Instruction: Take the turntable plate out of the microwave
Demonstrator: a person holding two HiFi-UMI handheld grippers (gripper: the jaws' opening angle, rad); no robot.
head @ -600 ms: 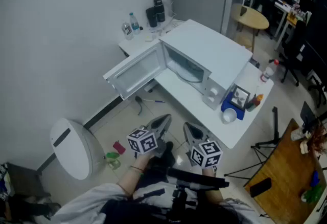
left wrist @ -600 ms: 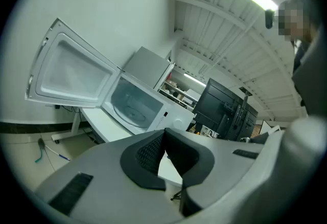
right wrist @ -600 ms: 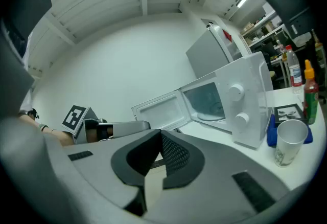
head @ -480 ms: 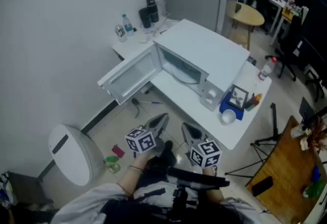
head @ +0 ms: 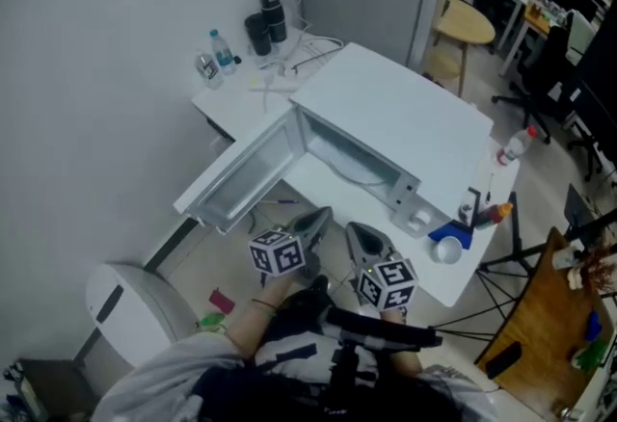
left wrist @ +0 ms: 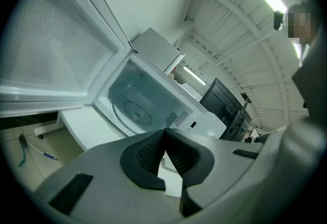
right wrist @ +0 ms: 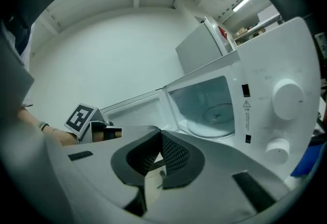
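A white microwave (head: 395,117) stands on a white table (head: 463,271) with its door (head: 236,174) swung wide open to the left. The clear glass turntable plate (left wrist: 134,111) lies flat on the floor of the oven cavity; it also shows as the plate (right wrist: 217,114) in the right gripper view and the plate (head: 352,165) in the head view. My left gripper (head: 316,220) and right gripper (head: 364,239) hang side by side in front of the table, short of the microwave. Both are shut with nothing between the pads, as the left gripper (left wrist: 164,133) and right gripper (right wrist: 159,138) show.
Bottles and dark cups (head: 265,20) stand on the table behind the microwave. A blue box (head: 451,235), a white cup (head: 446,251) and a bottle (head: 514,148) sit at its right end. A white bin (head: 130,309) stands on the floor at left; a wooden desk (head: 545,333) at right.
The view has shifted closer to the microwave. Both grippers have moved a little forward toward the table, still shut and side by side.
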